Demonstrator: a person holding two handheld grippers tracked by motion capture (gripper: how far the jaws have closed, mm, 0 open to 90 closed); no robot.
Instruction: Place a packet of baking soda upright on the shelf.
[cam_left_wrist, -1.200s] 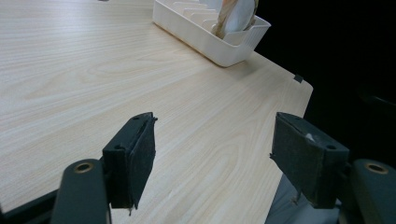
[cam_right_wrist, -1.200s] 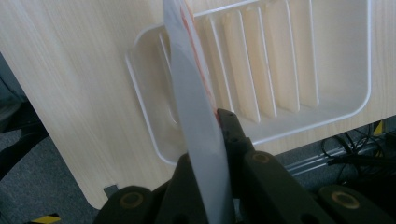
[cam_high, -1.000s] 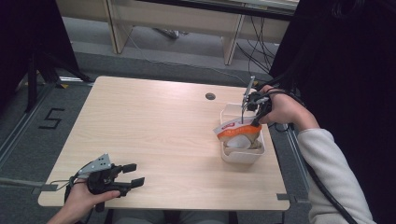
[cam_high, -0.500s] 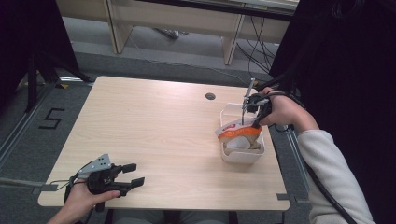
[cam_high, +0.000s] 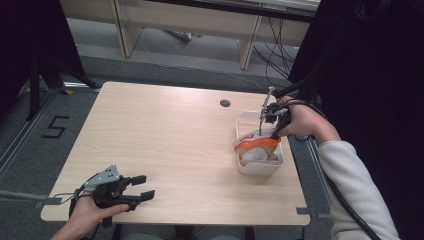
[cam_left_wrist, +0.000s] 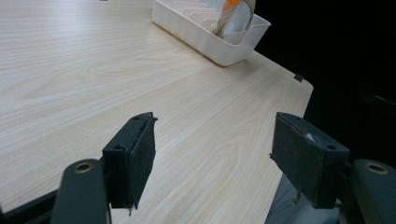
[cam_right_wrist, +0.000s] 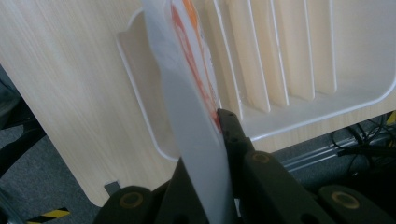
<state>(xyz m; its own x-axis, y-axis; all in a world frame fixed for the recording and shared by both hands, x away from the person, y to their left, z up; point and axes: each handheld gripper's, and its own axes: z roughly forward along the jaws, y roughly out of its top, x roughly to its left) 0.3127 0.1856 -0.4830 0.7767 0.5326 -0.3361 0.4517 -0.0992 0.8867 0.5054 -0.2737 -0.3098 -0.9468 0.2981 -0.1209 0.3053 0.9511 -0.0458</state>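
Orange-and-white packet (cam_right_wrist: 196, 126): upright in white slotted rack (cam_high: 245, 120) at worktop (cam_high: 165, 145) right edge, clamped by right gripper (cam_high: 272, 117). Position unchanged from a second ago; insertion judged nearly done. Rack: packet, white item beneath. Left gripper (cam_left_wrist: 219, 158): wide, empty, near front-left corner.

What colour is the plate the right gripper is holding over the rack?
The plate is white with an orange rim, clearest in the right gripper view.

Left gripper (cam_high: 142, 186) rests low at the near left, jaws apart, hand behind it. Right gripper (cam_high: 267, 120) at far right points down, jaws clamped.
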